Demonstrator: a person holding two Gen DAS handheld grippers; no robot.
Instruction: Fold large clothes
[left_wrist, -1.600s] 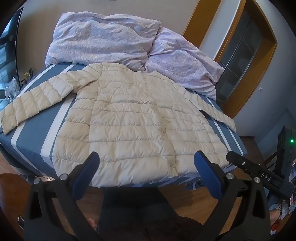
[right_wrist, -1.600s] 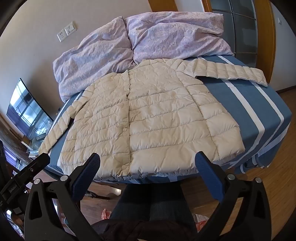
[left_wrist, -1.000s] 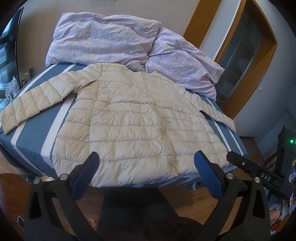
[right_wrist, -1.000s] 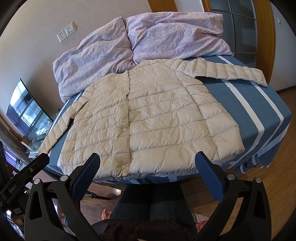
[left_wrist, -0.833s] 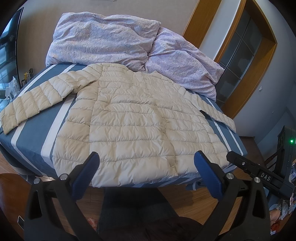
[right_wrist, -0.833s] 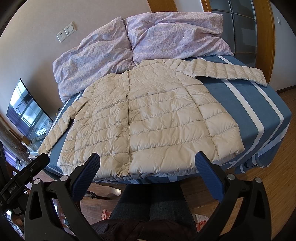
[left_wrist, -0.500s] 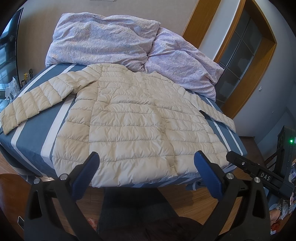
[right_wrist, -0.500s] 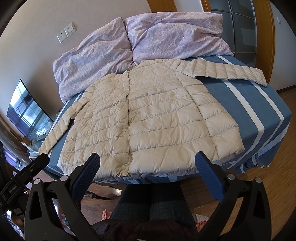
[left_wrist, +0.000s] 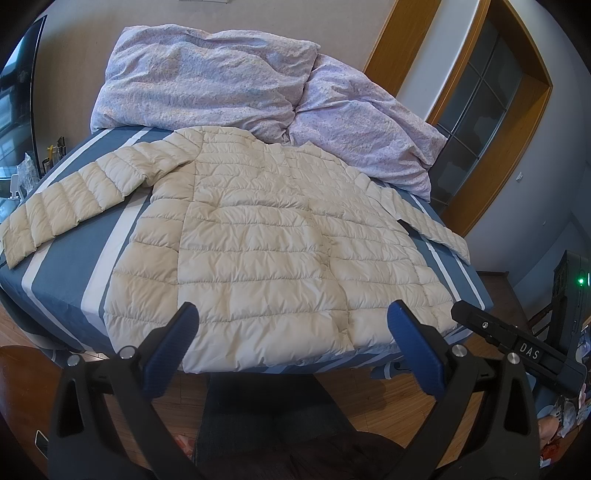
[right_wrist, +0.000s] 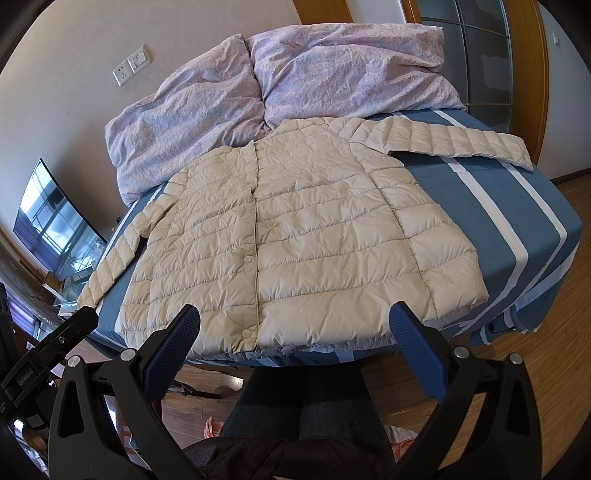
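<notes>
A cream quilted puffer jacket (left_wrist: 266, 251) lies flat, front up and buttoned, on the blue striped bed (left_wrist: 74, 266), both sleeves spread out to the sides. It also shows in the right wrist view (right_wrist: 295, 243). My left gripper (left_wrist: 291, 332) is open and empty, held in front of the jacket's hem, short of the bed's near edge. My right gripper (right_wrist: 293, 336) is open and empty too, in front of the hem near the button line. Neither touches the jacket.
A crumpled lilac duvet (left_wrist: 229, 85) is piled at the head of the bed. The bed sheet (right_wrist: 517, 221) hangs over the near edge above a wooden floor (right_wrist: 535, 354). A TV (right_wrist: 51, 221) stands at the left. My legs (right_wrist: 303, 398) are below the grippers.
</notes>
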